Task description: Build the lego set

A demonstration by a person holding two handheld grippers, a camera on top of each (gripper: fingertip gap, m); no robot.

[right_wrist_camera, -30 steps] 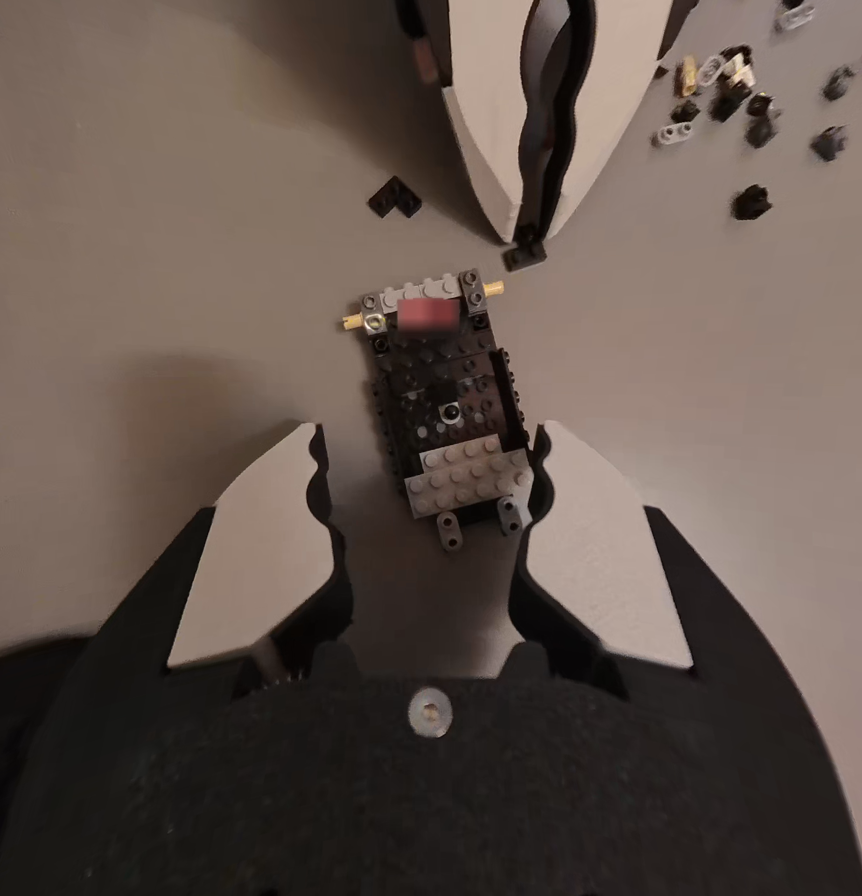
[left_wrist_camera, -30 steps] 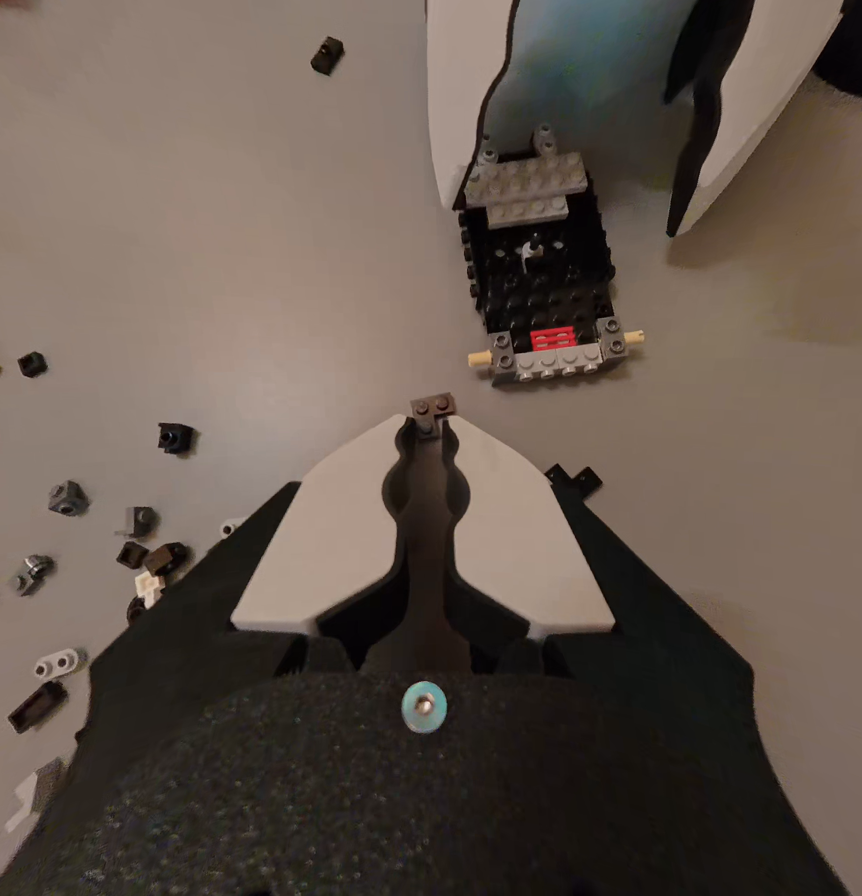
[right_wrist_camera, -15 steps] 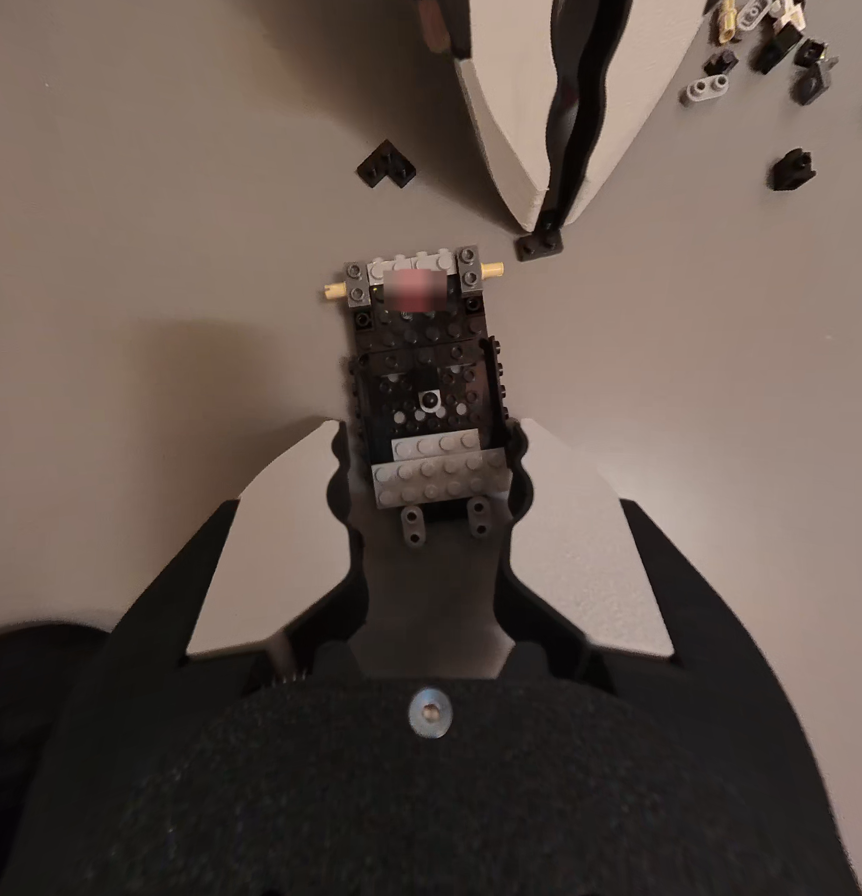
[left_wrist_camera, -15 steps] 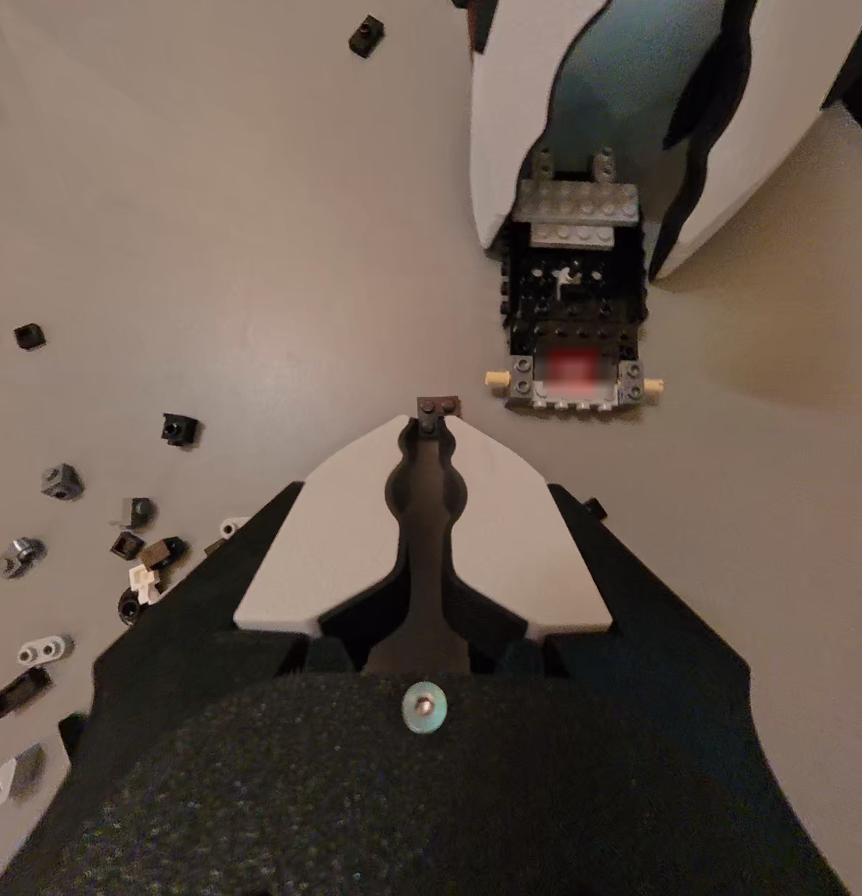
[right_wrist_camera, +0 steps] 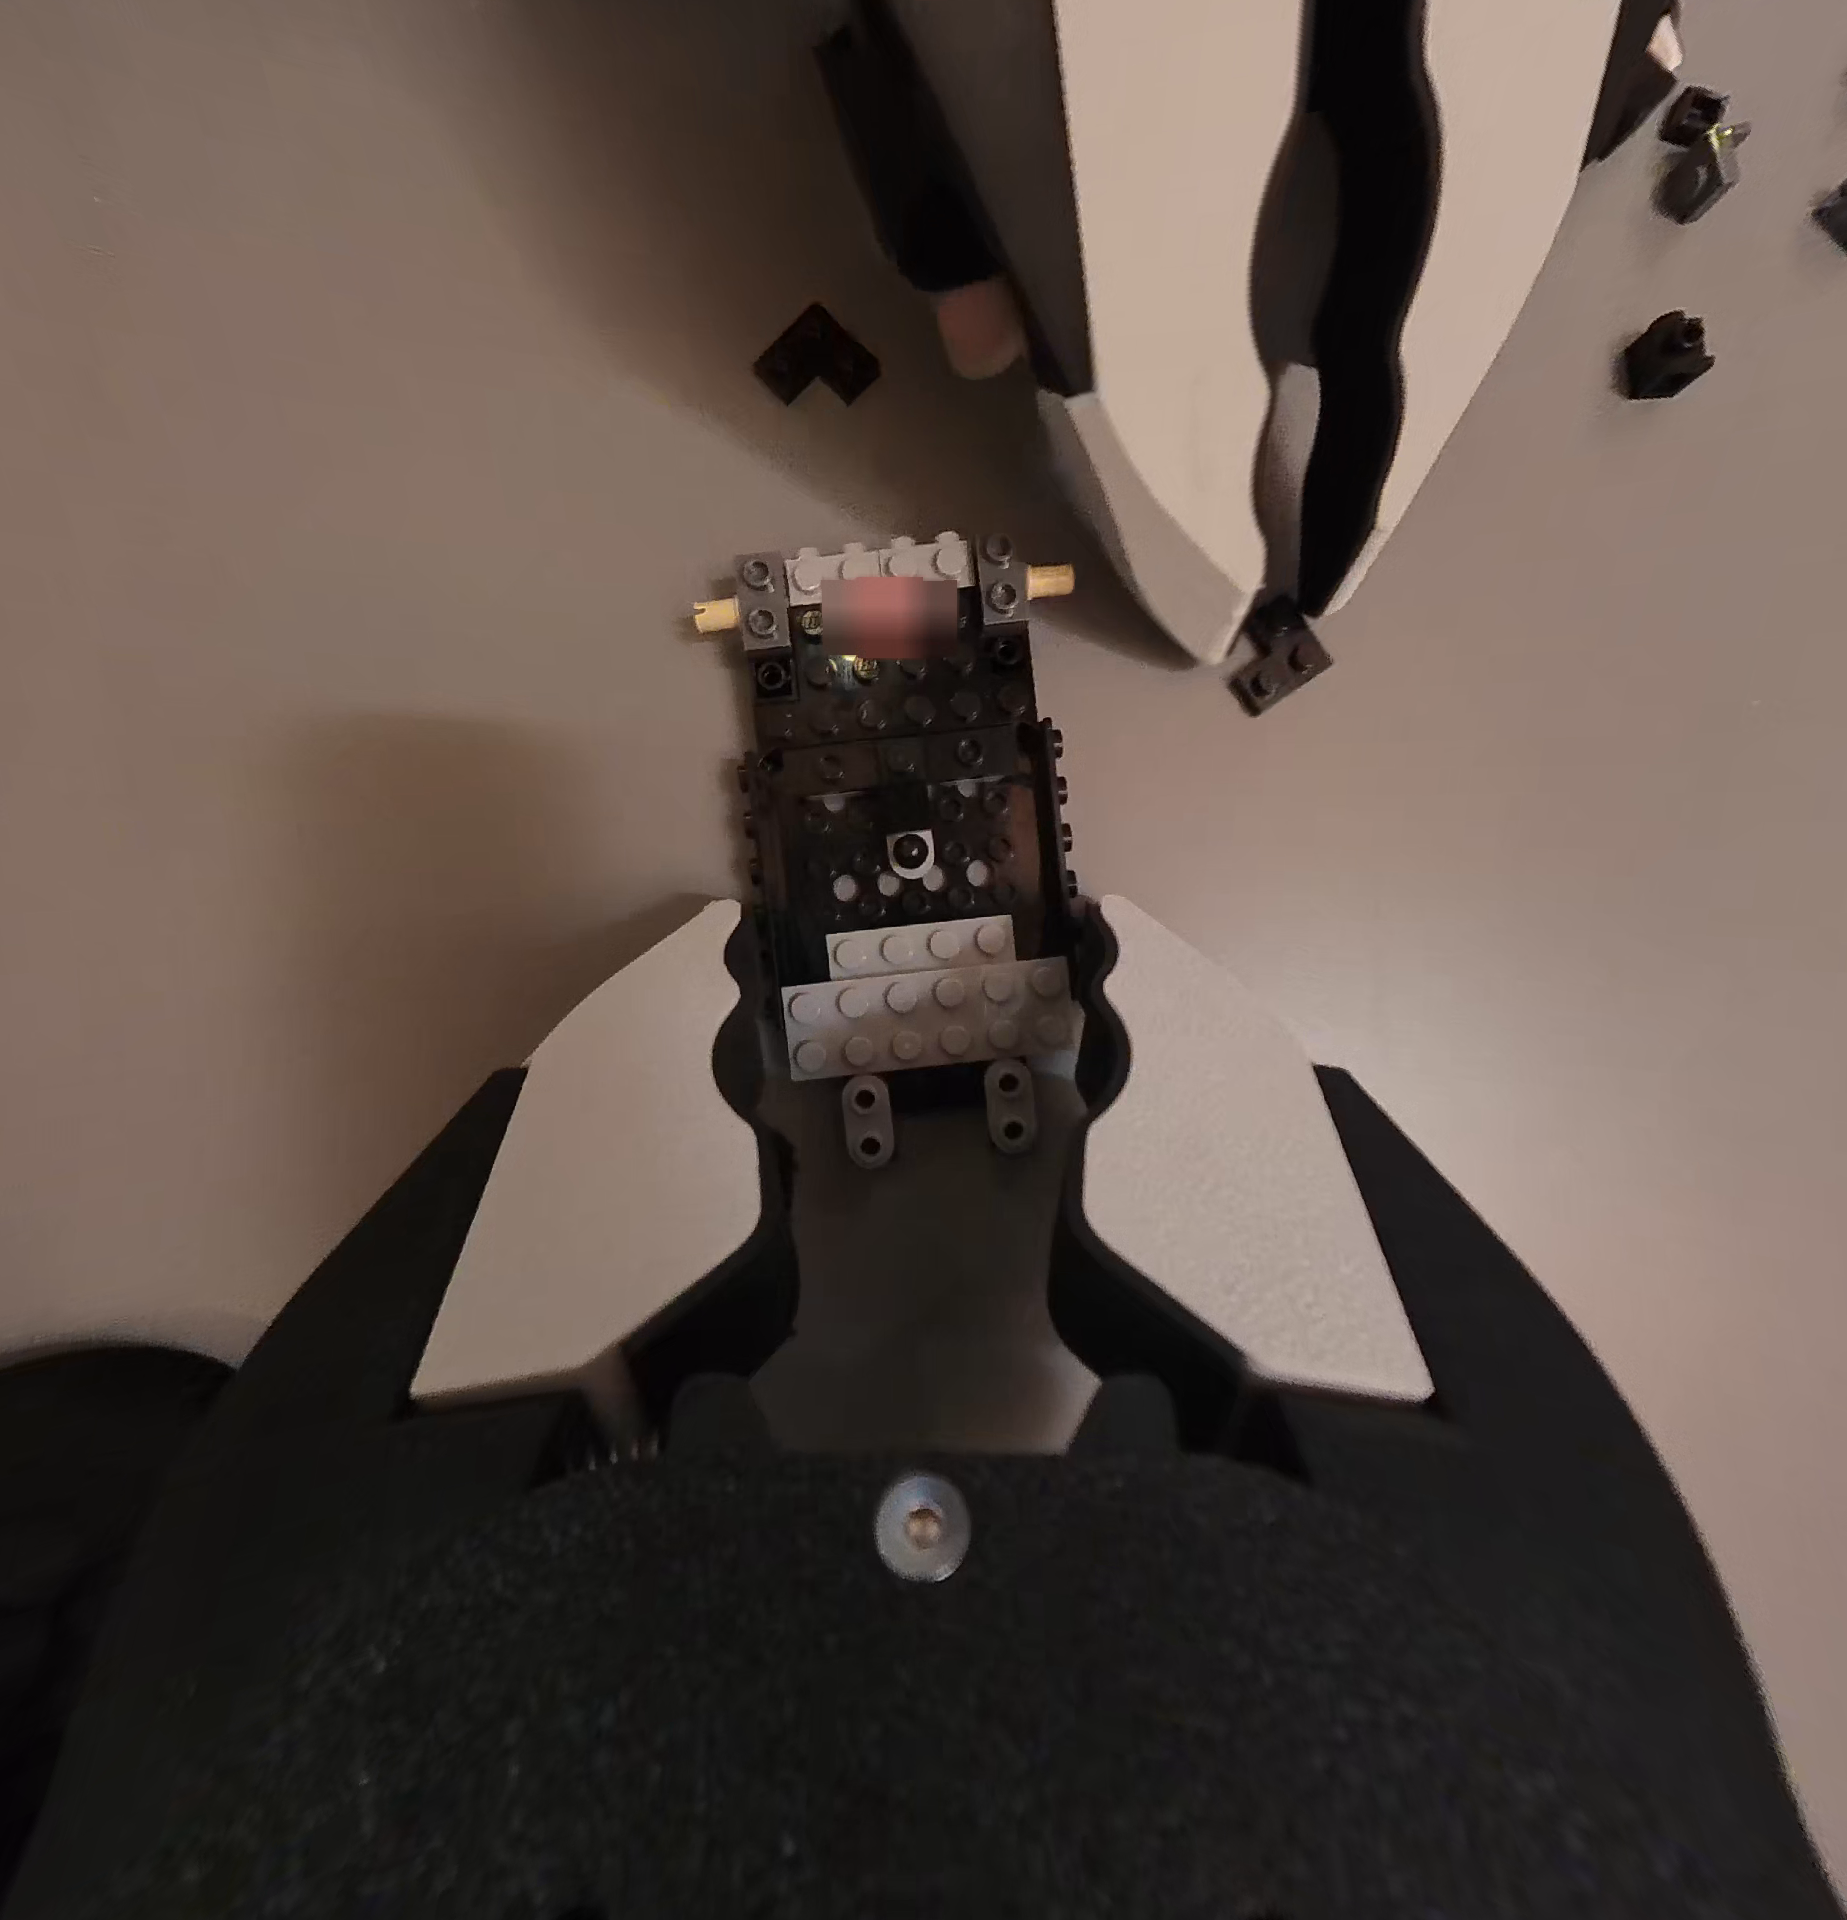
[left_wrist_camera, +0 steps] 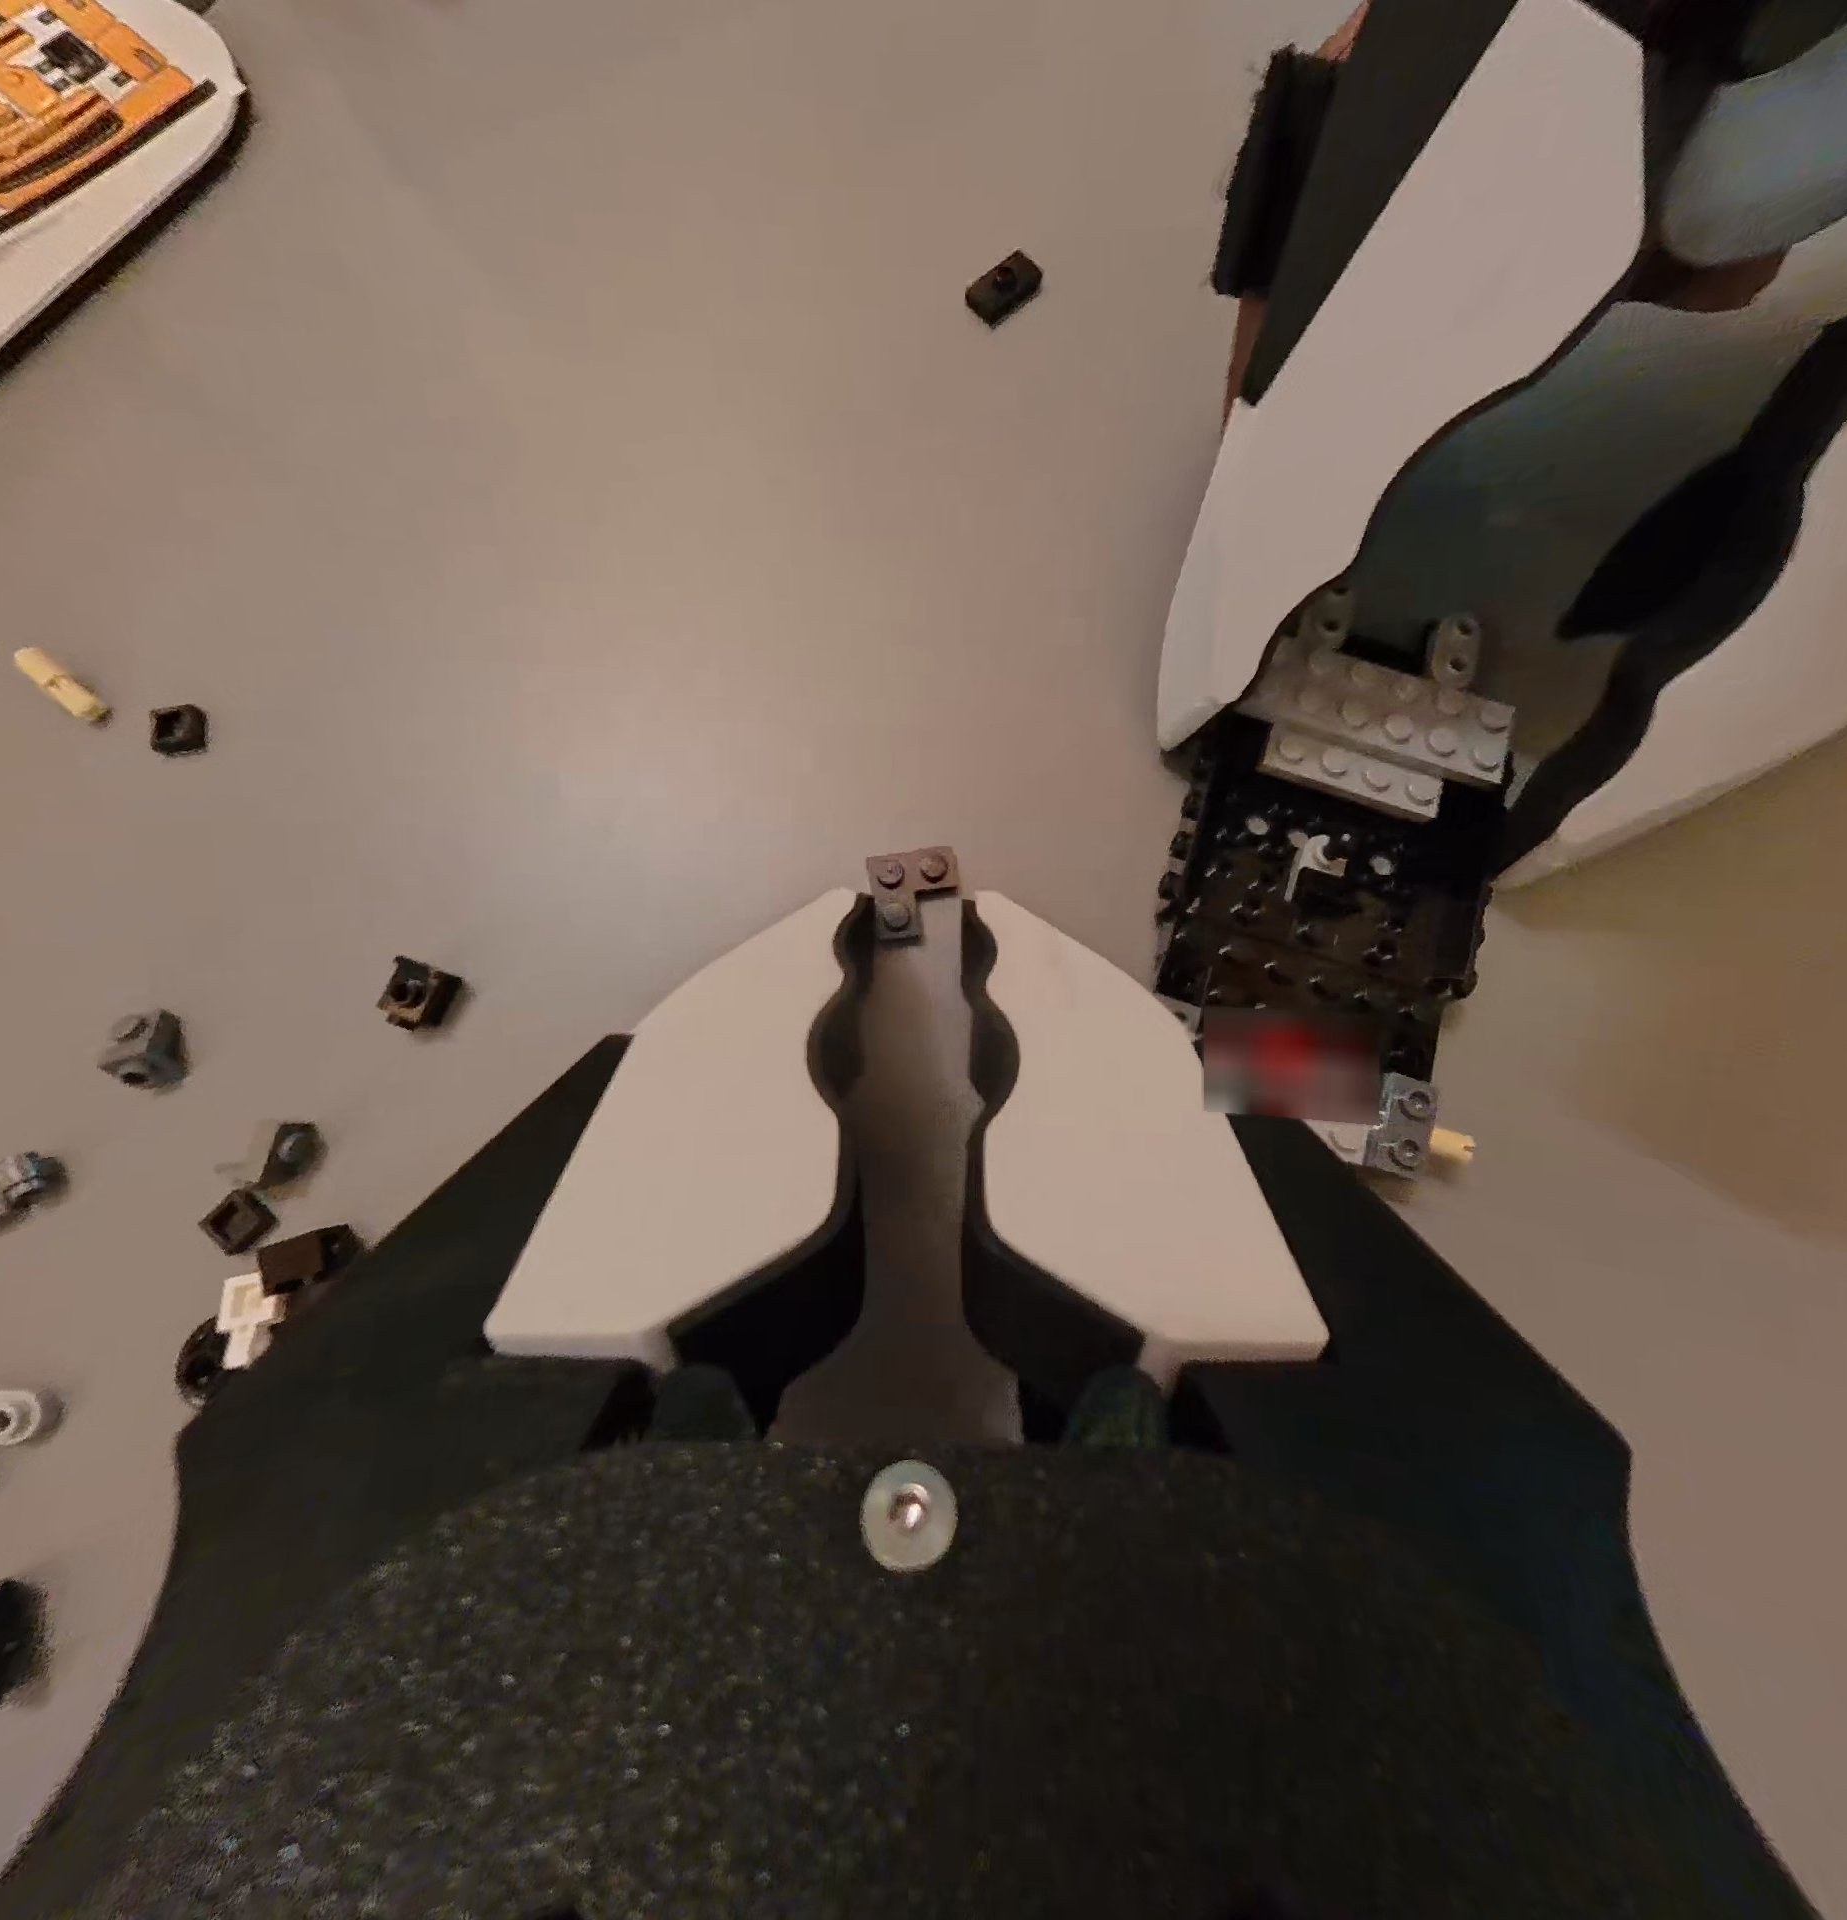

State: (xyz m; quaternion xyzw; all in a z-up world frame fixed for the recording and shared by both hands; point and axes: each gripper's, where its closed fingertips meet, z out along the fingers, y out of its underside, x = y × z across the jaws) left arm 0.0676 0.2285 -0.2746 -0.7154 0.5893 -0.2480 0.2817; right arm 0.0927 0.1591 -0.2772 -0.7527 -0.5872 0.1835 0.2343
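**Base built, corner plate next**

The right gripper [right_wrist_camera: 914, 940] has its jaws closed on the grey end of the chassis [right_wrist_camera: 903, 821], which sits on the surface [left_wrist_camera: 607, 540]. The left gripper [left_wrist_camera: 911, 902] pinches a small corner plate [left_wrist_camera: 914, 881] just beside the chassis, not yet attached. Only the studded base looks done; loose bricks [left_wrist_camera: 275, 1247] lie well apart, so much seems left.

No legible text; orange-printed booklet [left_wrist_camera: 57, 135] at table corner, print prob. too blurred.
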